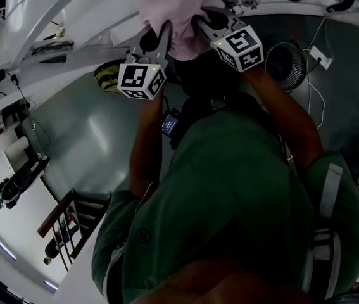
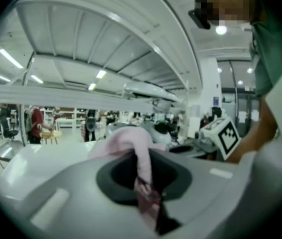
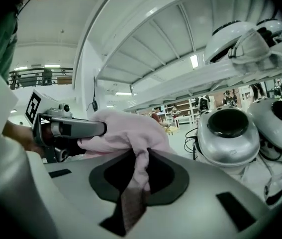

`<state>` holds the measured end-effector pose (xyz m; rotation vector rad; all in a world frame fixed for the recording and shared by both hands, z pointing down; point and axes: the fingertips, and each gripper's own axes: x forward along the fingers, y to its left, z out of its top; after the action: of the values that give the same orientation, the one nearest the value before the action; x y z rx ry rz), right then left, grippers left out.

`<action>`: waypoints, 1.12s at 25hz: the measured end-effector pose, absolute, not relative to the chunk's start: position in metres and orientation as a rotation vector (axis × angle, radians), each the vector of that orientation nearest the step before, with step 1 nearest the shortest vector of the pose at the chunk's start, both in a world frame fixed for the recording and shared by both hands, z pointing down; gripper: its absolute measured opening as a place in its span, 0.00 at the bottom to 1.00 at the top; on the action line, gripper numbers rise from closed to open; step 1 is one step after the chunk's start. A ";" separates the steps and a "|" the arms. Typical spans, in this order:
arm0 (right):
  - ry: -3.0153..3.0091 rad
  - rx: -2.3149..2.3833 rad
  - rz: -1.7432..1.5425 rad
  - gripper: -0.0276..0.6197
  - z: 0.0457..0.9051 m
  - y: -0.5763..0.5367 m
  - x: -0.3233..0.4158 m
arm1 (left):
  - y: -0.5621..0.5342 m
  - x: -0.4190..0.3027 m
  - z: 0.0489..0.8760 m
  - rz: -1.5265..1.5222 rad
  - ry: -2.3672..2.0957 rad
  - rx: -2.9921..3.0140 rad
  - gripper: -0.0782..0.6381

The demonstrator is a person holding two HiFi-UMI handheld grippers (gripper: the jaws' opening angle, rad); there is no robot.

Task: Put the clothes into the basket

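Cloth first: we count one pink garment [image 1: 174,14], two grippers, and two marker cubes, one on each gripper. In the head view the garment hangs bunched between the two grippers, held up in front of the person and clear of the dark floor [image 1: 90,138] below. The left gripper [image 1: 156,38] has the garment's left side and the right gripper [image 1: 206,19] its right side, and the two stand close together.

In the left gripper view, a fold of the pink cloth runs straight down between the jaws. They stand narrow and press on it, while the rest of the garment mounds up just beyond the jaw tips.

In the right gripper view we see the same thing. Its jaws are narrow and clamped on a strip of the cloth, which looks darker where it drops into their shadow. The bulk of the garment sits just past the tips, and the left gripper reaches in from the left and touches that same mound.

We also count one fan [image 1: 287,62] standing on the floor, well apart from the cloth.
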<state>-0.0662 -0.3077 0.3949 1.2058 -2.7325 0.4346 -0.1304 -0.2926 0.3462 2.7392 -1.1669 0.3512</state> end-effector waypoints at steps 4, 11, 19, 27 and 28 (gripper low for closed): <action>-2.720 1.315 0.394 0.13 0.373 -0.294 -0.038 | -0.281 -0.101 0.324 0.318 -1.044 2.829 0.16; -2.612 1.552 0.307 0.13 0.344 -0.251 0.004 | -0.249 -0.066 0.303 0.222 -0.809 2.929 0.16; -2.455 1.788 0.245 0.12 0.331 -0.185 0.028 | -0.192 -0.041 0.296 0.184 -0.521 3.009 0.16; -2.326 1.963 0.313 0.11 0.346 -0.128 0.070 | -0.145 0.007 0.311 0.211 -0.283 3.028 0.16; -2.311 1.984 0.323 0.11 0.347 -0.121 0.078 | -0.139 0.015 0.312 0.218 -0.257 3.030 0.16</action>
<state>0.0780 -0.1209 0.3471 1.9844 -2.3111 0.3230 0.0149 -0.1392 0.3121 3.0300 -0.2566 0.2183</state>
